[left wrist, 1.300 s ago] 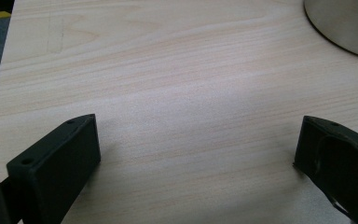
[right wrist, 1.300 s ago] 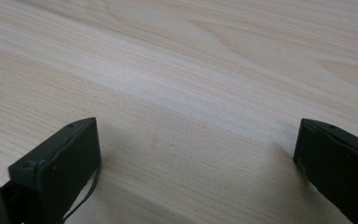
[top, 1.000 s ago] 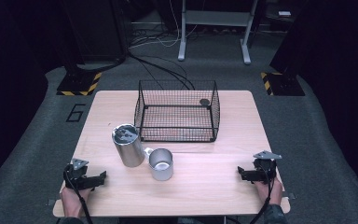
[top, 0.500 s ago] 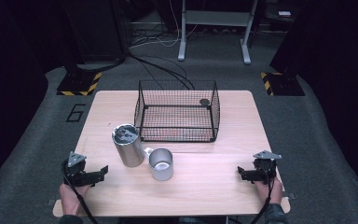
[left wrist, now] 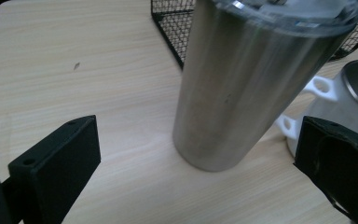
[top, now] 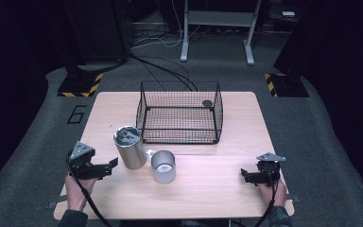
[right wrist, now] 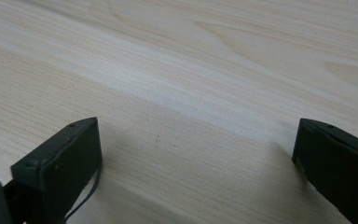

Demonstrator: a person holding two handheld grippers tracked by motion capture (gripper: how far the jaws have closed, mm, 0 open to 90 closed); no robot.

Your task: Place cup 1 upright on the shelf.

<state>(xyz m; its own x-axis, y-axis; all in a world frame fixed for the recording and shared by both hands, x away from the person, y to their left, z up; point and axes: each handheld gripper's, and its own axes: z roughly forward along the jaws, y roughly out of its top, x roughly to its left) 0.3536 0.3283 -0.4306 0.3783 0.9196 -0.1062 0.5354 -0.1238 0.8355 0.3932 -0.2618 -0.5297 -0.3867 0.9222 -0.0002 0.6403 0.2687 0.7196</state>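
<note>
The left gripper (top: 111,164) reaches with wide open, empty jaws for the steel tumbler (top: 129,147) standing on the bench (top: 217,189) beside the mug (top: 163,166); next, I think, it must advance around it and close

The tumbler (left wrist: 233,88) is brushed stainless steel, satin in finish with faint vertical grain, topped by a clear glossy plastic lid (left wrist: 289,11). The mug (top: 163,166) beside it is matt silvery metal with a smooth white plastic handle (left wrist: 307,105). The basket (top: 179,113) is thin black wire mesh, coated and dull. The table (top: 217,189) is pale wood-grain laminate, smooth with a low sheen. The left gripper (top: 111,164) and right gripper (top: 243,175) have matt black plastic jaws. The floor (top: 38,142) is rough grey carpet.
</note>
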